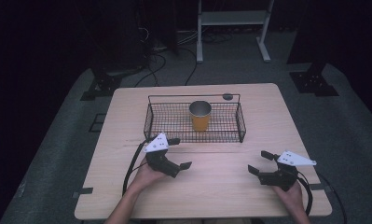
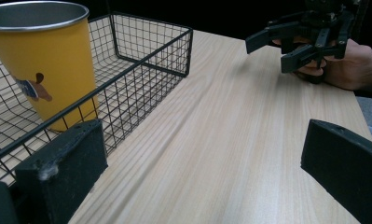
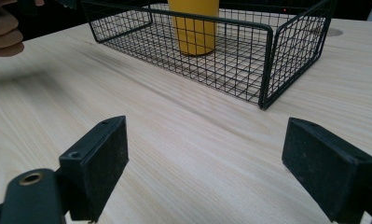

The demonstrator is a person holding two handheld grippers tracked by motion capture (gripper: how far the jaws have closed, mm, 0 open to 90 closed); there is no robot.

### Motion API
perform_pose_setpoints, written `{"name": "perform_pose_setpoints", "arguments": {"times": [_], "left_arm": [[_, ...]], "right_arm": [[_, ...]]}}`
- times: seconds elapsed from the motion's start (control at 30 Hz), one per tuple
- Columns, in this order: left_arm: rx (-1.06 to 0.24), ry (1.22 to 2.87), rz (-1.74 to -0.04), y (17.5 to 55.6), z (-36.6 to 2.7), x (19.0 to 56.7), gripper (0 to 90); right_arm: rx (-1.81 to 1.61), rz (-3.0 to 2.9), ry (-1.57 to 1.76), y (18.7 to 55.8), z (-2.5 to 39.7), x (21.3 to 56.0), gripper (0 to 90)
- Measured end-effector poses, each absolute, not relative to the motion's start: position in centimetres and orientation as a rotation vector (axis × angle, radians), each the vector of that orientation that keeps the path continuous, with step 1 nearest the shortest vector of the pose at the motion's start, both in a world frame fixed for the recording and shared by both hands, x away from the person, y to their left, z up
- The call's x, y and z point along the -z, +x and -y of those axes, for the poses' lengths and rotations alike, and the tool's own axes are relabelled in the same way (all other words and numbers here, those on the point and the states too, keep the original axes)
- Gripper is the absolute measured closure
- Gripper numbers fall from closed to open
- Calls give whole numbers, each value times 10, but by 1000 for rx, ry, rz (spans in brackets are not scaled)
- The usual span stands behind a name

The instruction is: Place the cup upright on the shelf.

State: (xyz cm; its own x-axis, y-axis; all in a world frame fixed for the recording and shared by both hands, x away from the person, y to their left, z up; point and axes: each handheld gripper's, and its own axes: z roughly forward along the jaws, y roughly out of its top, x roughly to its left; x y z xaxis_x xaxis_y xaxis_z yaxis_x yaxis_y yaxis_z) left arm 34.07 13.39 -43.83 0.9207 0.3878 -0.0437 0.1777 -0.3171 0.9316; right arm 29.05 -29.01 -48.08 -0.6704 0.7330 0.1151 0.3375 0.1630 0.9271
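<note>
High view: a yellow cup [image 1: 200, 115] stands upright in the middle of a black wire basket [image 1: 151, 122] on the wooden table [image 1: 221, 186], while the left gripper [image 1: 180, 153] and right gripper [image 1: 258, 163] hover nearer the person, well apart, jaws spread wide and empty. Left gripper view puts the cup [image 2: 44, 65] inside the basket [image 2: 146, 74] beyond its parted jaws, the right gripper [image 2: 279, 51] farther off. Right gripper view shows wide, empty jaws facing the basket [image 3: 267, 60] and cup [image 3: 195, 28].
</note>
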Motion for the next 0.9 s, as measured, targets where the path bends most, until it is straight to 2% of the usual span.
{"name": "perform_pose_setpoints", "arguments": {"times": [0.9], "left_arm": [[-244, 1862, -447, 300, -144, 456, 0]], "right_arm": [[-1523, -2078, 1019, 290, 291, 481, 134]]}}
